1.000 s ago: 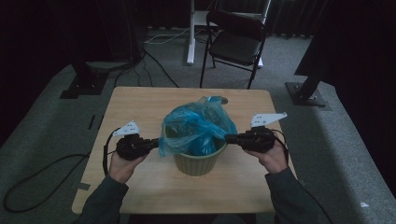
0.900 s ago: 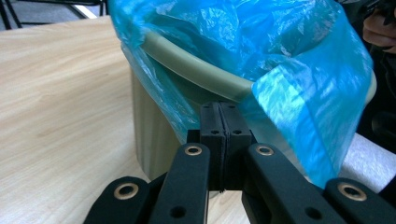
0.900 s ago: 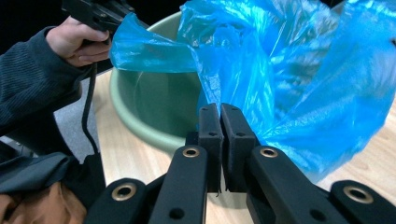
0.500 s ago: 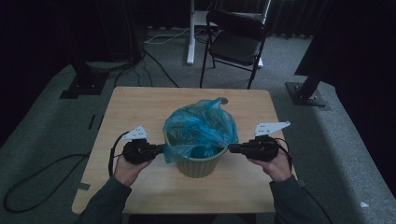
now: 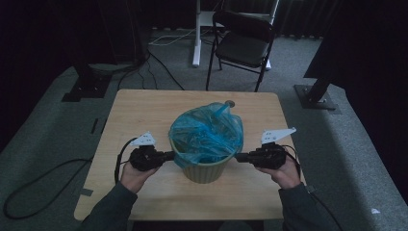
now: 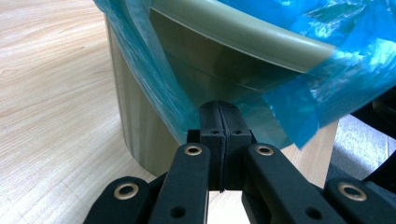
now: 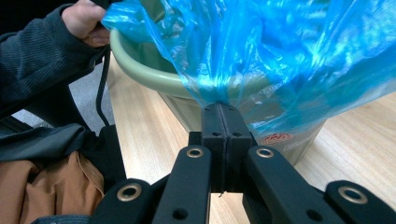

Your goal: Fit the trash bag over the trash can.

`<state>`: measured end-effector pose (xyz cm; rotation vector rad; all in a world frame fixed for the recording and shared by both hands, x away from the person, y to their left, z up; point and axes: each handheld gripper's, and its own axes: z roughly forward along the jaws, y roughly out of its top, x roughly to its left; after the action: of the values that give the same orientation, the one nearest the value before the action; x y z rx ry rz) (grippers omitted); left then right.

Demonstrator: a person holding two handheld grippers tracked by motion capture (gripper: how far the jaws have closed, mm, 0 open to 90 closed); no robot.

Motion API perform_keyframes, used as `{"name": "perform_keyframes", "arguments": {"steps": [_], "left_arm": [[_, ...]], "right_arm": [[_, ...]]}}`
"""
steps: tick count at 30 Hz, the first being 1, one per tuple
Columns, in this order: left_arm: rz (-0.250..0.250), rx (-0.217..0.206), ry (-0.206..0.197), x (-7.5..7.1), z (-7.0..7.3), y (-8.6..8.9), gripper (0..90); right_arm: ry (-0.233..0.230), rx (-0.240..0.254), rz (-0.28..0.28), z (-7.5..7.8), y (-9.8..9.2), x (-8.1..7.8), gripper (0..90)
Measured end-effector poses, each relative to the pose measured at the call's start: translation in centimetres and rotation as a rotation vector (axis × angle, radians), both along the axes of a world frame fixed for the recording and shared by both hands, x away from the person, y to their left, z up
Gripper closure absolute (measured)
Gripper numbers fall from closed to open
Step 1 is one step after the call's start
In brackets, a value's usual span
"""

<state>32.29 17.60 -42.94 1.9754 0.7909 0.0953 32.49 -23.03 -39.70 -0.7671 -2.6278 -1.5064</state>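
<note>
Hiding the bin [image 5: 204, 168] rim at both pinched edges, blue bag [image 5: 207, 134].

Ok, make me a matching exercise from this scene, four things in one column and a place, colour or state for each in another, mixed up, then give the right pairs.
Things:
1. bin
2. plastic bag
3. left gripper
4. chair

Descriptions:
A. translucent blue, draped over a rim
B. black, on the floor beyond the table
C. pale green, standing on the table
D. jaws shut on the bag's edge beside the bin wall

Pairs: 1-C, 2-A, 3-D, 4-B
</note>
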Motion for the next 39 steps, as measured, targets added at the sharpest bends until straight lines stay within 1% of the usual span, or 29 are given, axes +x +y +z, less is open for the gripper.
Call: {"name": "perform_keyframes", "arguments": {"steps": [4,9,12,14,17,19,21,23,24,27,31,33,34,36,39], "left_arm": [[0.002,-0.003,0.001,0.0,0.0,0.0,89.3],[0.007,0.002,0.0,-0.1,0.0,-0.1,89.2],[0.005,-0.001,0.001,-0.2,0.0,-0.1,89.2],[0.004,-0.001,-0.001,-0.3,0.0,-0.1,89.2],[0.001,0.001,-0.003,-0.4,0.0,-0.2,89.2],[-0.004,-0.001,-0.001,-0.5,0.0,-0.2,89.2],[-0.009,0.006,-0.002,-0.5,-0.1,-0.3,89.2],[-0.005,0.028,0.005,-0.4,-0.3,-0.4,89.4],[-0.001,0.048,0.011,-0.2,-0.6,-0.5,89.4],[0.015,0.061,0.044,0.4,-1.4,-0.5,89.6],[0.031,0.09,0.07,1.0,-2.2,-0.6,89.6],[0.04,0.093,0.075,1.1,-2.3,-0.6,89.6],[0.041,0.096,0.074,1.1,-2.3,-0.6,89.6],[0.036,0.09,0.071,1.0,-2.3,-0.6,89.6],[0.04,0.101,0.065,0.9,-2.2,-0.7,89.5]], "right_arm": [[0.016,0.001,0.012,-0.3,0.4,0.3,89.9],[0.034,-0.022,0.047,-0.6,1.1,0.1,89.9],[0.047,-0.041,0.068,-1.0,1.6,0.1,89.9],[0.051,-0.06,0.07,-1.3,1.9,0.3,89.9],[0.06,-0.062,0.065,-1.6,1.9,0.5,89.9],[0.057,-0.068,0.06,-1.6,1.9,0.5,89.9],[0.055,-0.071,0.056,-1.5,1.8,0.5,89.9],[0.054,-0.07,0.054,-1.5,1.8,0.4,89.9],[0.053,-0.066,0.057,-1.5,1.8,0.4,89.9],[0.048,-0.048,0.066,-1.2,1.8,0.1,89.7],[0.043,-0.02,0.086,-0.8,1.8,-0.1,88.6],[0.042,-0.025,0.083,-0.8,1.9,0.0,88.9],[0.047,-0.041,0.075,-1.0,1.9,0.1,89.7],[0.062,-0.062,0.05,-1.4,1.8,0.5,89.9],[0.083,-0.077,0.027,-1.9,1.5,0.9,89.9]]}}
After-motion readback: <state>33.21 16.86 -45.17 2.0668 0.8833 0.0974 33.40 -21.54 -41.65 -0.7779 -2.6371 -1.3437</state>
